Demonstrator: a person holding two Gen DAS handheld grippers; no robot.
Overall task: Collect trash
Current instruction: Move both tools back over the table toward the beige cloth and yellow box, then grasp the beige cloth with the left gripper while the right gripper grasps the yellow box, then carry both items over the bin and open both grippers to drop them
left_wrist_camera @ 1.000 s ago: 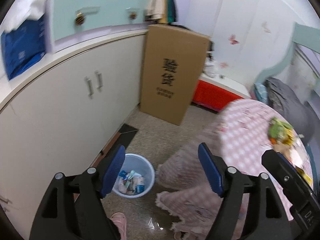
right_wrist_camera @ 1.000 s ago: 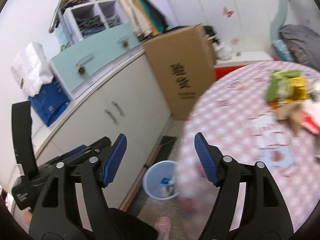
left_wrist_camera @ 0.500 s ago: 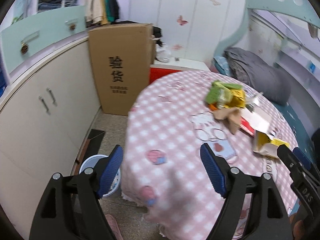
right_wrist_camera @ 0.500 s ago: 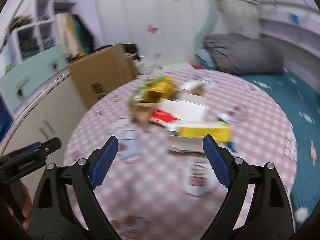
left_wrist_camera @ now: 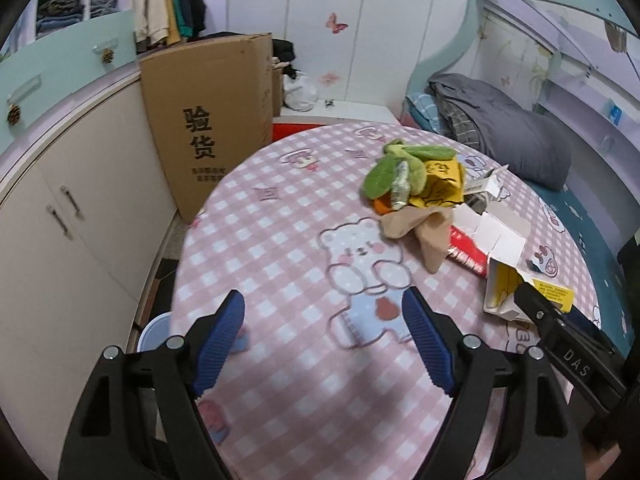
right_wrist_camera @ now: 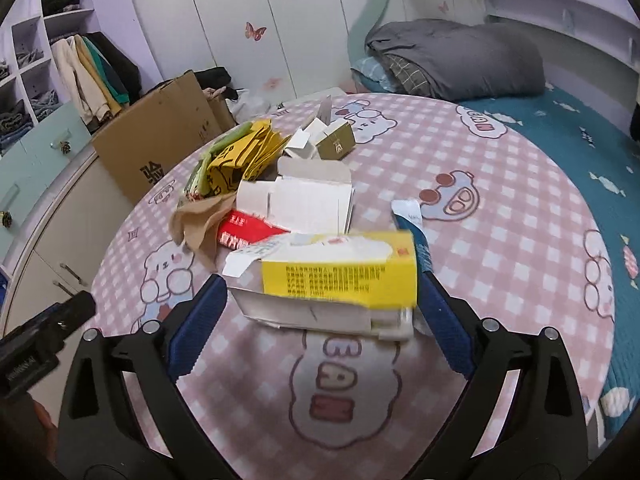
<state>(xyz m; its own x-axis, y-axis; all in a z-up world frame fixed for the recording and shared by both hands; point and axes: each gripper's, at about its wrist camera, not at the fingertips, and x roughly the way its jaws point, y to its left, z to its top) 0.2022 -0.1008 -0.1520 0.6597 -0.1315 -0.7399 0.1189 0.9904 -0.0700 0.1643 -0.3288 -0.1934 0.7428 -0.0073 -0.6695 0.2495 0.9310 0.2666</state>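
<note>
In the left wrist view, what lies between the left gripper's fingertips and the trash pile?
Only bare pink checked tablecloth with a printed bear separates the left gripper from the nearest trash, a crumpled brown paper. The left wrist view shows it.

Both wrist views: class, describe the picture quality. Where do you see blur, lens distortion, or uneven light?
Left wrist view: the cupboard doors and wall panels bow with fisheye bend, corners go dark, and the tablecloth smears near the bottom. Right wrist view: the yellow box is motion-blurred at its edges, while the grey bedding stays fairly sharp; light is soft, with no strong glare.
</note>
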